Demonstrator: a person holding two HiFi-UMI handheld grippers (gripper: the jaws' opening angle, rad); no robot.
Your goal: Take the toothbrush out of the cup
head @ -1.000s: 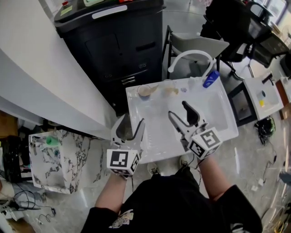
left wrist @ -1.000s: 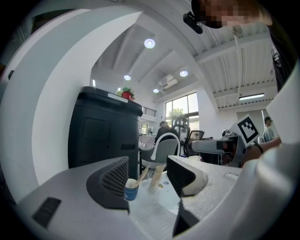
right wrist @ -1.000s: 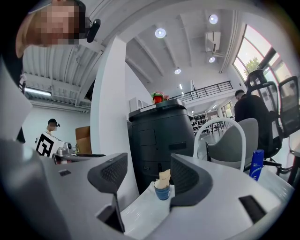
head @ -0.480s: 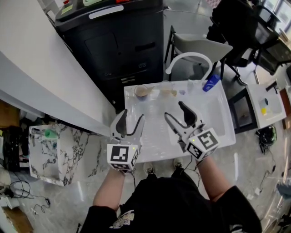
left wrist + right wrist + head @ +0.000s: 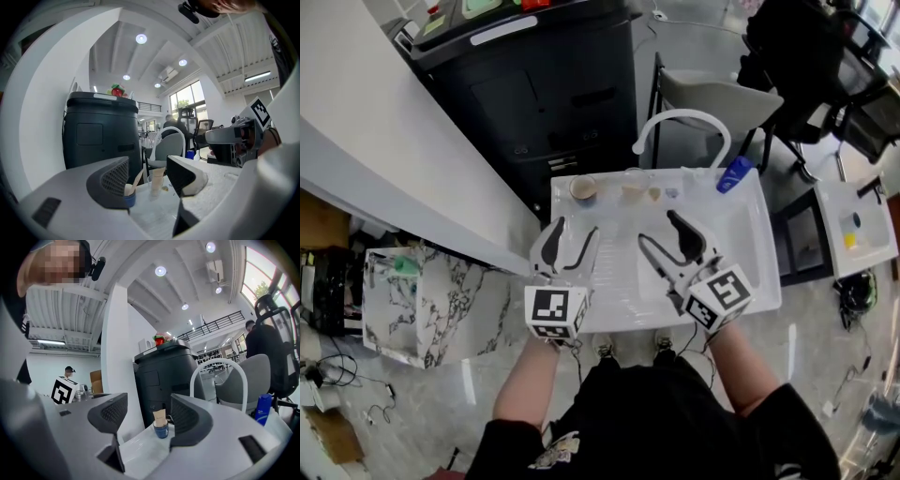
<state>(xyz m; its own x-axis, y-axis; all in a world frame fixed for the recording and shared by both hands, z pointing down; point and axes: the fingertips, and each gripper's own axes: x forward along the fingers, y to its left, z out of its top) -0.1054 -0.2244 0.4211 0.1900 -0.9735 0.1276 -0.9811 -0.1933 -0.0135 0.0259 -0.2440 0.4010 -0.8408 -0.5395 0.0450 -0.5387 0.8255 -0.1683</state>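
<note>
White rectangular tabletop (image 5: 617, 281) stands before a tall black cabinet (image 5: 553, 84), with a white arched bar (image 5: 680, 120) and a grey chair (image 5: 717, 94) past its far edge. Along that far edge sit a small dark-blue cup (image 5: 584, 188), a clear plastic cup (image 5: 635, 180) just beside it, and a blue bottle (image 5: 734, 173) near the right corner. A tan toothbrush (image 5: 159, 417) stands upright in the dark-blue cup, its flat end above the rim. The left gripper (image 5: 572, 239) hovers over the near left part of the tabletop, its jaws apart and holding nothing, the dark-blue cup in line beyond them. The right gripper (image 5: 661, 232) hangs over the middle, jaws likewise spread and empty, well short of the cups.
</note>
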